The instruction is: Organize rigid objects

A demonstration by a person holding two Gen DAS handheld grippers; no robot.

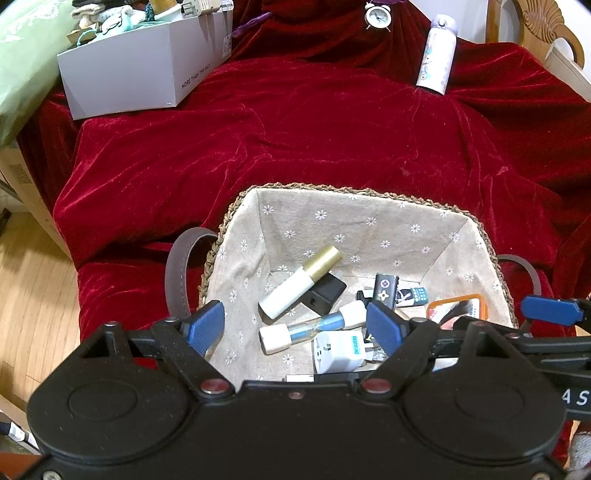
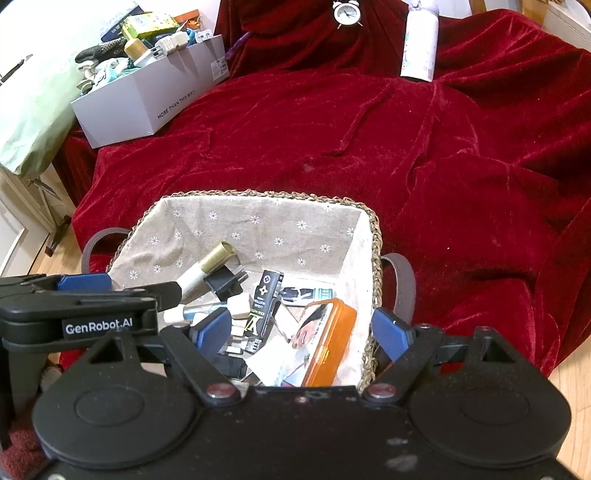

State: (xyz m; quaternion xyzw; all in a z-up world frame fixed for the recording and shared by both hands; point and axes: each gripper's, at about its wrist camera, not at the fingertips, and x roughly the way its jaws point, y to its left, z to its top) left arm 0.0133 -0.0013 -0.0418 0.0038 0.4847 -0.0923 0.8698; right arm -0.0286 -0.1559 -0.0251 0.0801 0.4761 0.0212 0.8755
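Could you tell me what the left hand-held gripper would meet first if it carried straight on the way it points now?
Probably the sand timer lying in the basket, directly between the open left hand-held gripper fingers; depth is uncertain.

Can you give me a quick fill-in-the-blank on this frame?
1. The white tube in the basket has a ____ cap.
2. The alarm clock stands on ____ velvet cloth.
3. The flat case in the basket is ____.
4. Both grippers' jaws are ____.

Missing: gold; red; orange; open
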